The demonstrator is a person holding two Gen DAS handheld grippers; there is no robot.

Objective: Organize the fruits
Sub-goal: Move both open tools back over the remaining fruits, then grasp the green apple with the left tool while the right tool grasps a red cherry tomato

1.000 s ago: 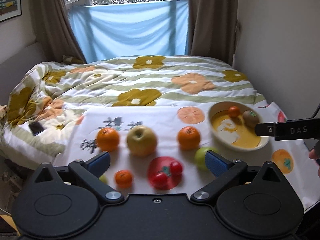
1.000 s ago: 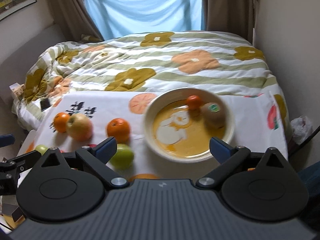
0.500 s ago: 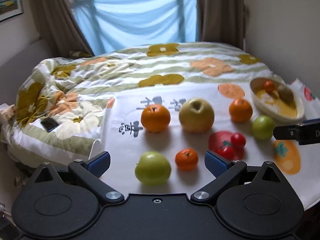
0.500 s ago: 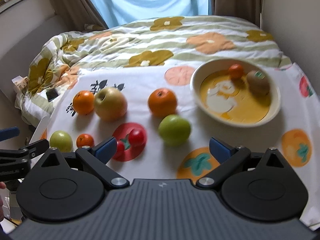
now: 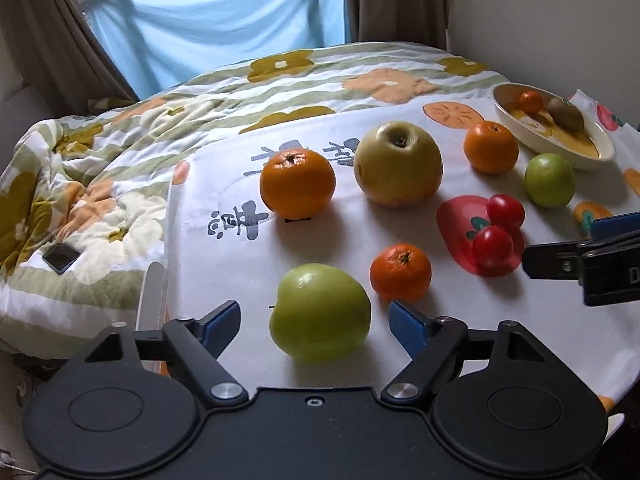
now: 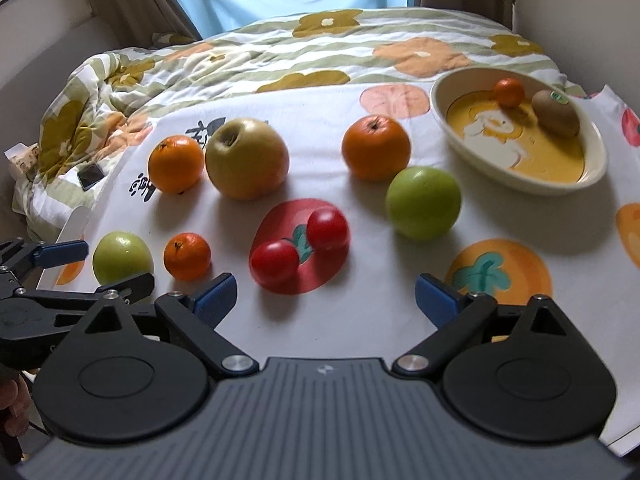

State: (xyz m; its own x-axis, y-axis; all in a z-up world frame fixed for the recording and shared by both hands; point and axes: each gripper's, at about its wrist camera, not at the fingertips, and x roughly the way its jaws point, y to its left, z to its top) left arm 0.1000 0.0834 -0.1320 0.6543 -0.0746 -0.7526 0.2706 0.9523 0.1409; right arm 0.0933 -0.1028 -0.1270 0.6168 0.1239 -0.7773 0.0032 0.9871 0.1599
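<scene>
White cloth (image 5: 224,264) edge close on the left, bare patch up front. Left gripper (image 5: 314,314) fingers just closing round the nearest green apple (image 5: 320,320), not touching. Right gripper (image 6: 324,292) fingers wide apart, empty. Counted: two green apples, two tomatoes (image 6: 276,260), one bowl (image 6: 596,152) far right.

Left gripper (image 5: 314,322) tilted down, jaws just narrowing, still parted; right gripper (image 6: 324,296) wide apart.

Kiwi (image 6: 557,114) in bowl (image 6: 592,148), behind tomatoes (image 6: 327,229)
</scene>
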